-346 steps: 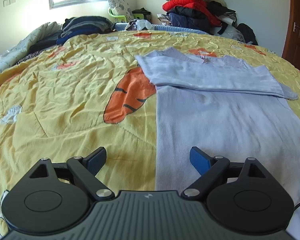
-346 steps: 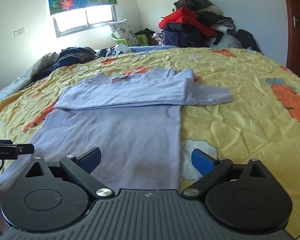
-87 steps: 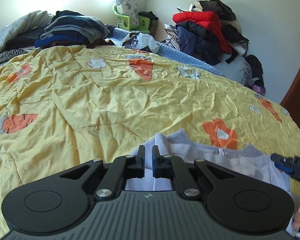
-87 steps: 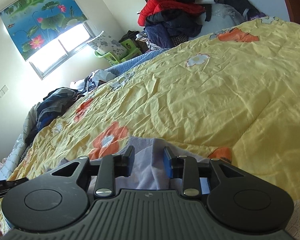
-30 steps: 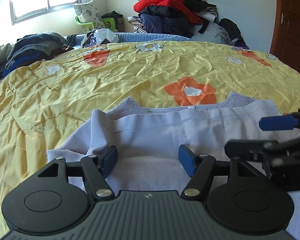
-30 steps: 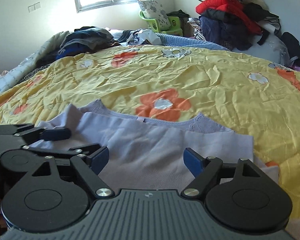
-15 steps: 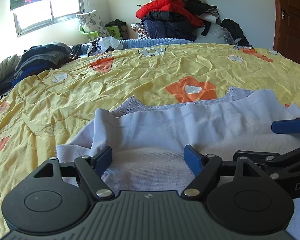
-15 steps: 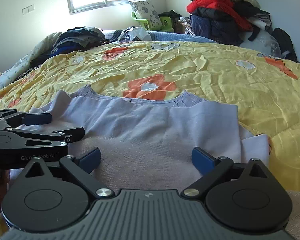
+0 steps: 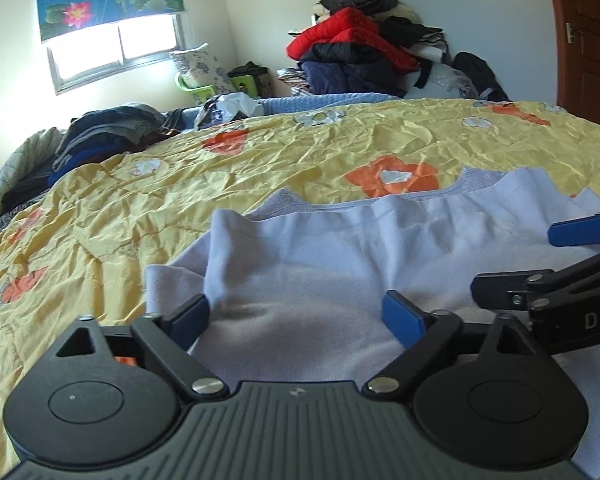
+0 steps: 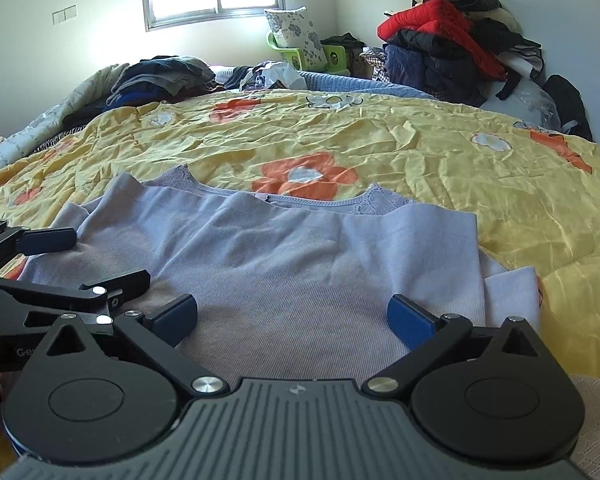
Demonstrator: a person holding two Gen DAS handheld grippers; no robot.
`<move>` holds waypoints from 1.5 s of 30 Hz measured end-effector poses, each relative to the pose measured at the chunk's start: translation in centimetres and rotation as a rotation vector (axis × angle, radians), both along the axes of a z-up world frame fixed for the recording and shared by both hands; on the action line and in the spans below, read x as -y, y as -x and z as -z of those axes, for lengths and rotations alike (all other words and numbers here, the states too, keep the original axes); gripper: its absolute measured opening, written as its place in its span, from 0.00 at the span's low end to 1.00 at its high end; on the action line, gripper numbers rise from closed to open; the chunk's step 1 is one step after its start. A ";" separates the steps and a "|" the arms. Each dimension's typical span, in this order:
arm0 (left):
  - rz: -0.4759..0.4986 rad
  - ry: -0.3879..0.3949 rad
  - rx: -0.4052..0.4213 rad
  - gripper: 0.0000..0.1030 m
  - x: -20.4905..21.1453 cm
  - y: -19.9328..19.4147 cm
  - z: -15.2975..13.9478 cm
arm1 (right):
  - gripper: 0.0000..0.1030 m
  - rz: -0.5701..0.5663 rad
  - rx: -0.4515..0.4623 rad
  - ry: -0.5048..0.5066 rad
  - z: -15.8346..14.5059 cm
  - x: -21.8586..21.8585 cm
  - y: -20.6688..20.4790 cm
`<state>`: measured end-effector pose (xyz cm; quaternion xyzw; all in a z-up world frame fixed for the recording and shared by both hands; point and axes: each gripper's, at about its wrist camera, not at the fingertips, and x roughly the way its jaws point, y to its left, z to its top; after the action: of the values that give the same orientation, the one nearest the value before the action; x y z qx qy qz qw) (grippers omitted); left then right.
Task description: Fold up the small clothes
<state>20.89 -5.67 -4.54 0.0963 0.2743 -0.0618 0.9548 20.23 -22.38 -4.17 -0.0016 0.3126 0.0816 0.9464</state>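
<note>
Folded lilac top (image 9: 340, 256) lay on a yellow quilt (image 9: 140, 208).
Left gripper (image 9: 296, 316), jaws opening, and right gripper (image 10: 292, 316), wide, gripped nothing at its near edge; its long axis ran left-right.

Matt fine-knit lilac top (image 10: 300, 248) with lace shoulders, crinkled yellow cotton quilt (image 10: 440, 152), ribbed matt-plastic gripper body
</note>
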 end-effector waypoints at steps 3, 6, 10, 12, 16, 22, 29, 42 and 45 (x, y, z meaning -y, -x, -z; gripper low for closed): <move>-0.022 0.034 -0.021 1.00 -0.6 -0.2 0.0 | 0.99 0.007 0.007 -0.011 0.0 0.2 0.3; -0.031 0.058 -0.032 1.00 -0.9 -0.1 0.1 | 0.99 0.038 0.022 -0.011 0.0 0.1 1.1; -0.035 0.058 -0.034 1.00 -0.9 0.0 0.1 | 0.99 0.105 0.057 -0.002 -0.4 -0.4 3.1; -0.034 0.060 -0.034 1.00 -0.9 0.0 0.1 | 0.99 0.123 0.065 -0.026 -0.6 -0.2 3.8; -0.033 0.079 -0.043 1.00 -1.1 0.0 0.2 | 0.99 0.146 0.059 -0.034 -0.6 0.0 4.7; -0.034 0.105 -0.055 1.00 -1.6 0.0 0.3 | 1.00 0.130 0.042 0.040 0.1 -1.1 4.8; -0.032 0.121 -0.058 1.00 -1.9 0.5 0.3 | 1.00 0.129 0.036 0.042 0.2 -1.3 4.8; -0.025 0.149 -0.068 1.00 -2.4 0.6 0.3 | 1.00 0.129 0.036 0.042 0.2 -1.3 4.8; -0.025 0.149 -0.068 1.00 -2.4 0.6 0.3 | 1.00 0.130 0.036 0.043 0.2 -1.3 4.8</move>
<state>20.29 -3.27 -4.88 0.0193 0.3026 -0.0733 0.9501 15.45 -21.13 -4.36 -0.0034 0.2965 0.0133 0.9549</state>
